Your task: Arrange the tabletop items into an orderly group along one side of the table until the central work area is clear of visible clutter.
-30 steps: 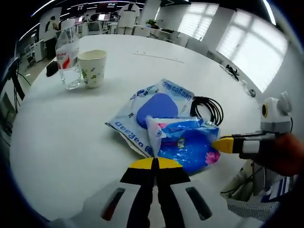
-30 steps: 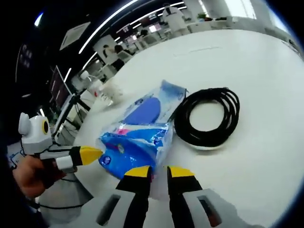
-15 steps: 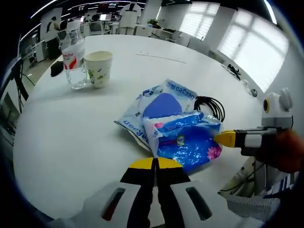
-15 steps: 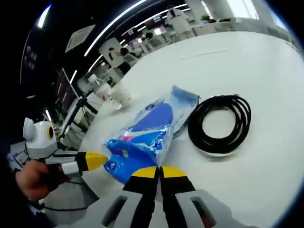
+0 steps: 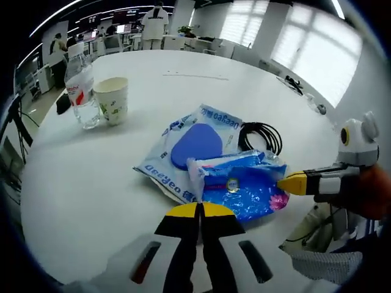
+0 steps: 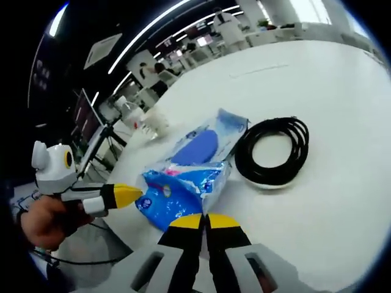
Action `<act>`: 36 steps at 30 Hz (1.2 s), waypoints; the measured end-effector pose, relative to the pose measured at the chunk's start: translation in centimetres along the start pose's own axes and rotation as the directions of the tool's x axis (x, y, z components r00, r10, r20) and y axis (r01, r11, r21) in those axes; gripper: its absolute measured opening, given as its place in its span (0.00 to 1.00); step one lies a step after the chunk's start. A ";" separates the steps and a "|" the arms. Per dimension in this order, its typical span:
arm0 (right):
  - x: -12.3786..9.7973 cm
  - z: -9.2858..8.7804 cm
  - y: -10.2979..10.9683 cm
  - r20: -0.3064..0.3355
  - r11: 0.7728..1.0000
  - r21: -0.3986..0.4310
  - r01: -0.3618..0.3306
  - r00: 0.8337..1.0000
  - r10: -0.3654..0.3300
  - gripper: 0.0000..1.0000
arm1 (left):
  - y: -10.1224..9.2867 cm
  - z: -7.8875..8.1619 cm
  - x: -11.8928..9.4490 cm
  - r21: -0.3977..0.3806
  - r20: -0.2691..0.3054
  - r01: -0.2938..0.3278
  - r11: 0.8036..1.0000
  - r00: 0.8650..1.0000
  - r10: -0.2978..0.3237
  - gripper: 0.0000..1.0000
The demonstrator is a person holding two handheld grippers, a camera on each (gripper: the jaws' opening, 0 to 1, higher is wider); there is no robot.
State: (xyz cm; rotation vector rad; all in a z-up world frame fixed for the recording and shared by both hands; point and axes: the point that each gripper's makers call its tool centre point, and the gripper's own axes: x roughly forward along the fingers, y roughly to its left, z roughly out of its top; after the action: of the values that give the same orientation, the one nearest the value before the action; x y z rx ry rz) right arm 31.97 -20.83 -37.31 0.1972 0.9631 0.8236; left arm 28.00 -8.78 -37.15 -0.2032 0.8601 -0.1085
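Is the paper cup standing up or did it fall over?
Standing up. The paper cup sits upright on the white table, its open mouth facing up, beside the water bottle.

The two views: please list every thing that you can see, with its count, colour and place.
Table: one, white, round, under everything.
Bright blue packet: one, near edge, lying partly on the pale packet.
Pale blue packet: one, with a dark blue shape inside, mid table.
Cable coil: one, black, beside the packets.
Paper cup: one, cream with green print, far left side.
Water bottle: one, clear, red label, next to the cup.
Left gripper: yellow tips, jaws closed.
Right gripper: yellow tips, jaws closed.
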 end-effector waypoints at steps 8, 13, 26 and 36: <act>-1.2 0.5 -0.9 0.026 1.000 0.004 0.015 1.000 -0.015 0.00 | -1.7 1.5 0.5 0.058 0.016 0.021 0.998 1.000 -0.022 0.00; -1.7 0.9 -1.2 0.037 1.000 0.002 0.022 0.999 -0.022 0.00 | -2.4 2.0 0.9 0.100 0.023 0.026 0.995 0.999 -0.028 0.00; -1.9 2.9 -1.3 0.079 1.000 -0.015 0.025 0.997 -0.023 0.00 | -2.7 4.6 1.1 0.075 0.071 0.043 0.996 0.996 -0.049 0.00; -2.6 4.0 -3.1 0.110 0.999 0.004 0.052 0.993 -0.052 0.00 | -4.1 5.3 2.2 0.087 0.062 0.077 0.993 0.995 -0.082 0.00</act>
State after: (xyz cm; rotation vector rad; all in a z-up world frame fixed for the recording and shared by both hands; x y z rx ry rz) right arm 36.02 -24.01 -34.86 0.2154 0.8613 0.7566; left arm 33.41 -12.47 -34.57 -0.1613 0.7811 -0.2113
